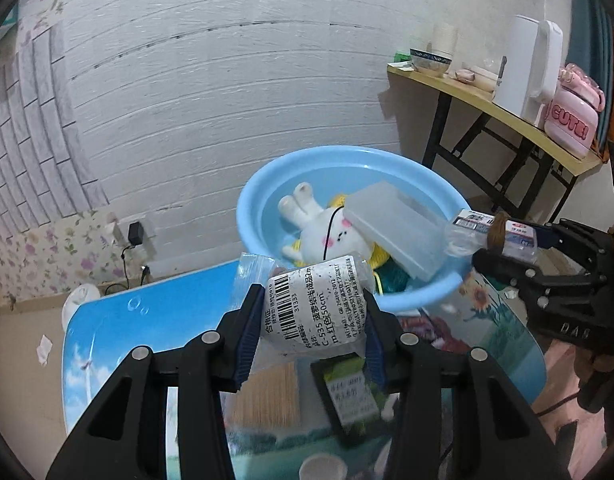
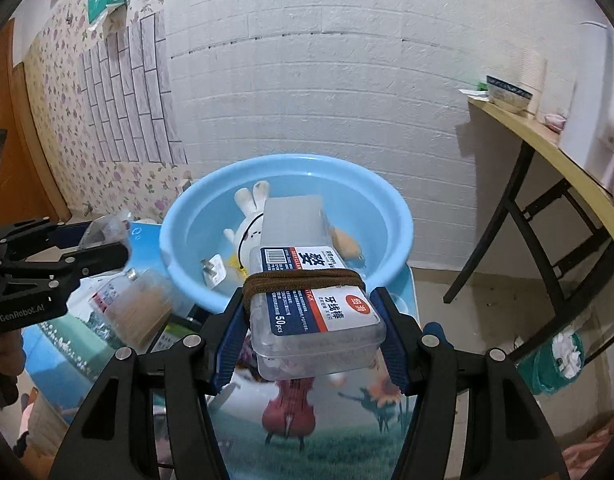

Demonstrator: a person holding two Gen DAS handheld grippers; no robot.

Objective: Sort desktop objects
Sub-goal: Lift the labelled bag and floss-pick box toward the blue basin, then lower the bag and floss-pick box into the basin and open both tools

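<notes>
Both claws tilted downward toward blue basin, left claw clamping labelled packet, right claw floss-pick box.

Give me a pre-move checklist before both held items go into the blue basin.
1. Left gripper clamped on the labelled packet: ok.
2. Right gripper clamped on the floss pick box: ok.
3. Brown band wrapped around the box: ok.
4. Blue basin ahead of both grippers: ok.
5. Free room in the basin beside the plush rabbit and translucent box: ok, toward the far wall.
6. Both items already over the rim: cannot tell.
</notes>
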